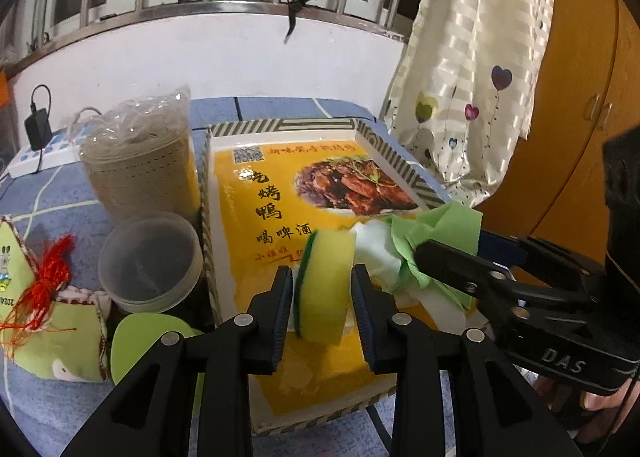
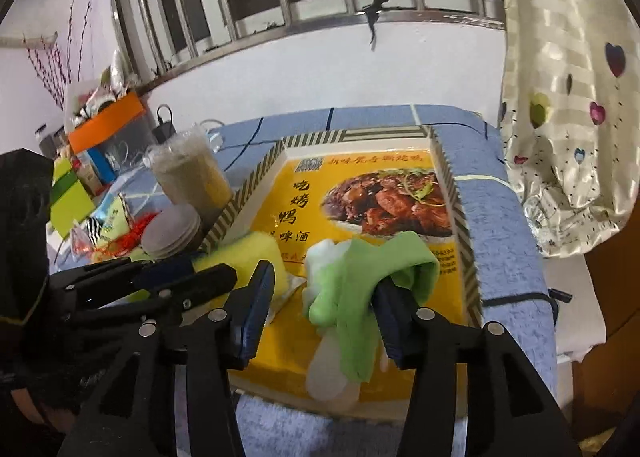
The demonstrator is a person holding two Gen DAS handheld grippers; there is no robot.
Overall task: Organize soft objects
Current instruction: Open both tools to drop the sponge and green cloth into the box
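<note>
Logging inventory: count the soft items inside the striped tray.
2. The yellow sponge stands on edge between the open left gripper's fingers; the green-and-white cloth lies bunched beside it, draped against the right gripper. Others may be hidden.

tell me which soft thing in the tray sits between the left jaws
The yellow sponge with the green scouring edge, standing on edge between the left gripper jaws. The green cloth and white cloth lie to its right, at the right gripper.
</note>
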